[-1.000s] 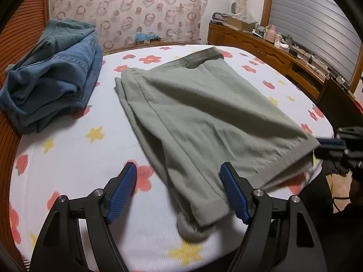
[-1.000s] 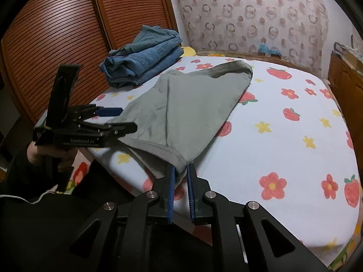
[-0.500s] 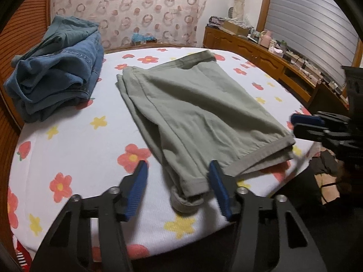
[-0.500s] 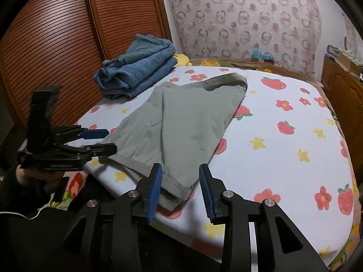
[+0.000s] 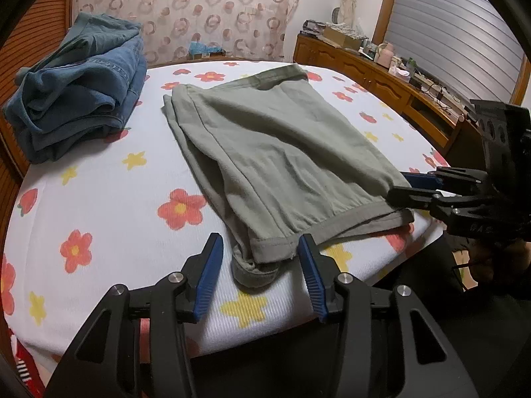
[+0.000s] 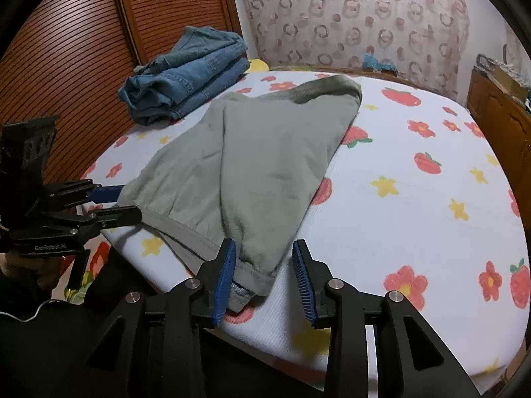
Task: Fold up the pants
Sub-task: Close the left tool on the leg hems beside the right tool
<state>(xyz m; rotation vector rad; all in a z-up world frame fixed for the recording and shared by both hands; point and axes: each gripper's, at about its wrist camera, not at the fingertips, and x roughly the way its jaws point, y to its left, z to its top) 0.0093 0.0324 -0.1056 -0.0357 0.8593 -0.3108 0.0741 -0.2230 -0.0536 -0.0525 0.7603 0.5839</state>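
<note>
Now pants (image 5: 282,152) hem between left gripper (image 5: 260,265) pads — untouched.

Only one readable mark: "GenRobot.AI", in small pale letters on the black body of the left gripper (image 6: 129,204), at the left edge of the right wrist view. Faint raised letters on the right gripper (image 5: 400,187), too blurred to read.

We see a bed (image 5: 99,199) w/ white flower-print sheet, circle-patterned curtain (image 5: 199,10) behind it, slatted wood doors (image 6: 83,49) on one side, low wooden cabinet (image 5: 381,76) w/ clutter along the other, grey blinds (image 5: 458,33) above.
</note>
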